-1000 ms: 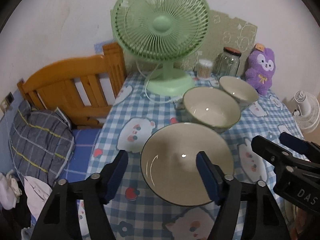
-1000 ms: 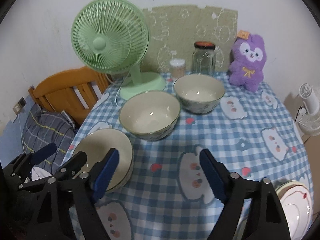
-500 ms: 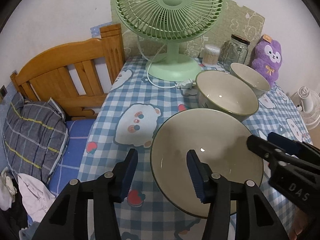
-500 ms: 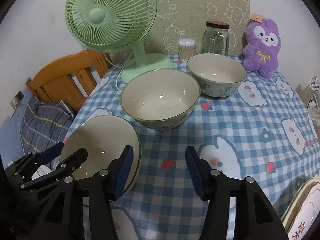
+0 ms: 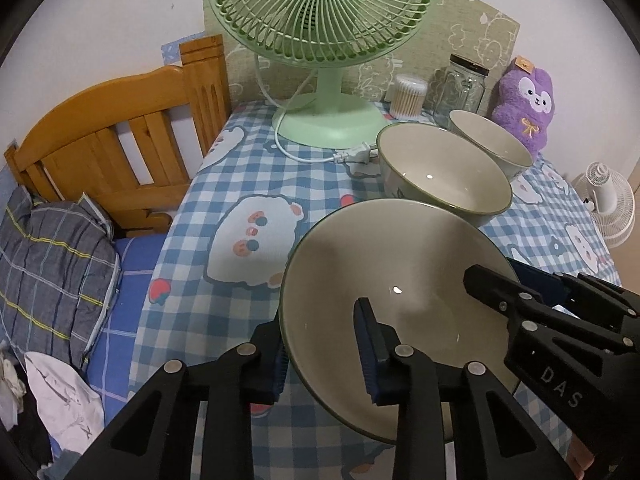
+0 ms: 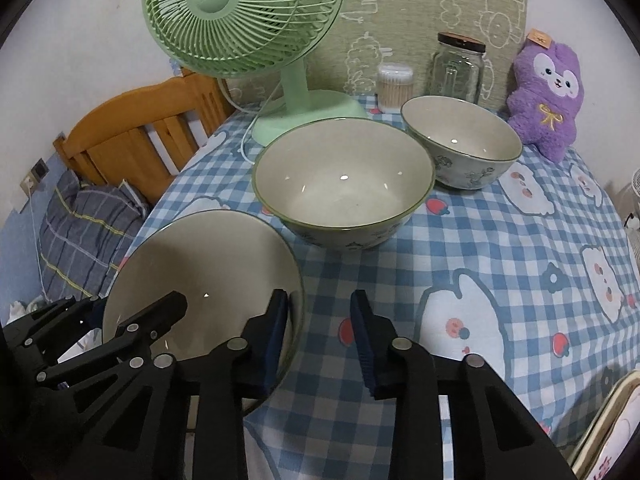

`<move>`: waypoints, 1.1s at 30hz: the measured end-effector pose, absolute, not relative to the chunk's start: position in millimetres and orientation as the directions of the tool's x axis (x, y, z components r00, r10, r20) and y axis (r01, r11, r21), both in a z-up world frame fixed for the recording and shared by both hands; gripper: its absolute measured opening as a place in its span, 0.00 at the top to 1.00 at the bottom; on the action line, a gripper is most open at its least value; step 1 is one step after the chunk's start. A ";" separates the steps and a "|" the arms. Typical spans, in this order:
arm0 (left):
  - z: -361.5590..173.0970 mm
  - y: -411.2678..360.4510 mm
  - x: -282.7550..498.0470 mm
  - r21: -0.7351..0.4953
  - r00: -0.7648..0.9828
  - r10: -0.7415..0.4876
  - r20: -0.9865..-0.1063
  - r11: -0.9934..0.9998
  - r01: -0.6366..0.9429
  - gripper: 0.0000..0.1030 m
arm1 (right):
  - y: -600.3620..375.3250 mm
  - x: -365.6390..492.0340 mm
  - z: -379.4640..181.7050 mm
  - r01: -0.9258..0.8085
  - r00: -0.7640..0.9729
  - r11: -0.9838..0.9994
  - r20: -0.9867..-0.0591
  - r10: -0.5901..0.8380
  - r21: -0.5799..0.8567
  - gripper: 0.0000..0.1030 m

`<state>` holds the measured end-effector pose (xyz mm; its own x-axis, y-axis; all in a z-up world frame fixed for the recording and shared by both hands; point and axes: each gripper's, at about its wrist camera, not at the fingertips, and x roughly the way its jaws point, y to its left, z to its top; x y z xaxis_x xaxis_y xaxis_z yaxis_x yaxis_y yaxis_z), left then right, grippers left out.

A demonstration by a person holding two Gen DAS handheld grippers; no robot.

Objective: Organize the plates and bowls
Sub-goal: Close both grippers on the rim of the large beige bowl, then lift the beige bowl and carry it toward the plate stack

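A wide shallow cream bowl (image 5: 400,264) (image 6: 208,256) with a green rim sits at the near left of the checked table. My left gripper (image 5: 324,356) straddles its left rim, one pad outside and one inside, and its jaws are closing without pressing. My right gripper (image 6: 320,338) straddles the right rim in the same way, also closing, with a gap still showing. Each gripper shows in the other's view, the left gripper (image 6: 140,328) and the right gripper (image 5: 520,312). A deeper bowl (image 5: 444,176) (image 6: 344,184) and a smaller patterned bowl (image 5: 492,148) (image 6: 460,144) stand behind.
A green fan (image 5: 320,8) stands at the back, its plug (image 5: 356,156) lying by the deeper bowl. A glass jar (image 6: 456,68), a swab tub (image 6: 394,86) and a purple plush (image 6: 548,92) line the wall. A wooden headboard (image 5: 108,136) flanks the table's left; a plate (image 6: 612,436) shows at lower right.
Both grippers have sunk toward the near bowl and come over its opposite rims. Their jaws have narrowed steadily, and the bowl now fills more of both views.
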<state>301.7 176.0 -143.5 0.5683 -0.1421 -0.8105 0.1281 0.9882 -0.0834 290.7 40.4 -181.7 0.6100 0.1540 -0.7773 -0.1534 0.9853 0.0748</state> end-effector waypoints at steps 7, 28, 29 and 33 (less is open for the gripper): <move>-142.5 176.7 302.2 -0.083 0.576 -0.133 -0.807 0.990 0.114 0.78 | 49.6 292.0 -185.2 -0.188 0.591 0.980 -0.790 0.162 0.061 0.83; -129.9 150.6 274.5 -0.049 0.584 -0.116 -0.803 0.990 0.130 0.81 | 35.0 259.1 -174.0 -0.156 0.609 0.987 -0.785 0.116 0.024 0.84; -128.2 147.8 271.9 -0.050 0.586 -0.118 -0.802 0.990 0.132 0.81 | 31.8 255.8 -172.5 -0.153 0.611 0.988 -0.783 0.114 0.025 0.84; -122.9 135.3 260.0 -0.045 0.592 -0.126 -0.796 0.988 0.149 0.81 | 19.8 242.7 -168.1 -0.139 0.618 0.990 -0.779 0.106 0.024 0.84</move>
